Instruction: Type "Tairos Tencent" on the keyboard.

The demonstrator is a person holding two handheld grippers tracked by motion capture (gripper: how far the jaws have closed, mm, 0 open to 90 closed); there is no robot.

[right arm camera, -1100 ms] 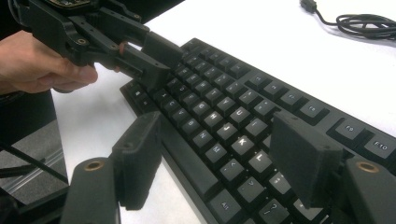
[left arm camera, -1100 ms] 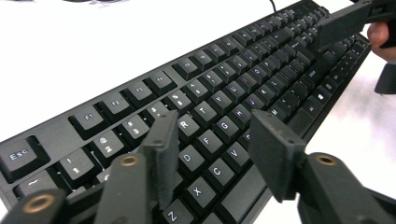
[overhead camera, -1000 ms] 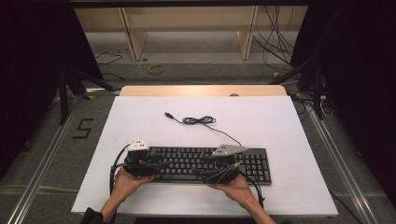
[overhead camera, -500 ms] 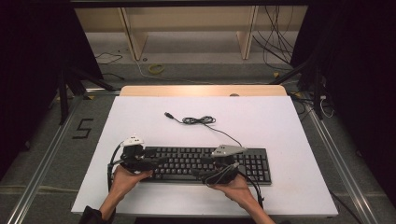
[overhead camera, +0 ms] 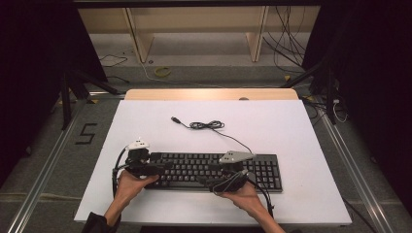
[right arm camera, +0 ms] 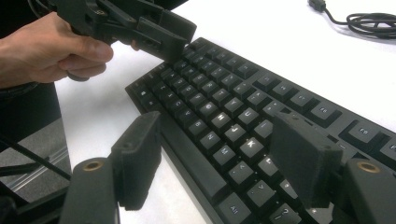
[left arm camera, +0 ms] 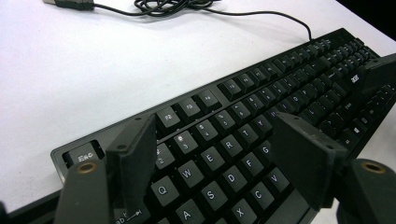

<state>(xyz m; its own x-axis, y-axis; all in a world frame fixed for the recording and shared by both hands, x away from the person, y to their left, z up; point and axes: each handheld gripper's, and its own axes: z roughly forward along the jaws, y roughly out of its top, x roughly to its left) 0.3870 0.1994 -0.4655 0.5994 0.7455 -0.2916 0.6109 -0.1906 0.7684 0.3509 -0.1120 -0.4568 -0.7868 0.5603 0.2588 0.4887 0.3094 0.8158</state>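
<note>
**Both grippers over the keyboard, jaws apart**

A black keyboard (overhead camera: 214, 171) lies flat near the front edge of the white table (overhead camera: 291, 131), its cable (overhead camera: 209, 125) coiled loosely behind it, with the USB plug (overhead camera: 175, 119) lying on the bare surface. The left gripper (overhead camera: 163, 167) sits at the keyboard's left end; its jaws have just been opening and now stand wide over the Q–G keys, pressing on nothing. The right gripper (overhead camera: 206, 180) hovers over the keyboard's front edge near the middle, jaws also spread wide, one over the table in front of it, one above the keys, holding nothing.
</note>
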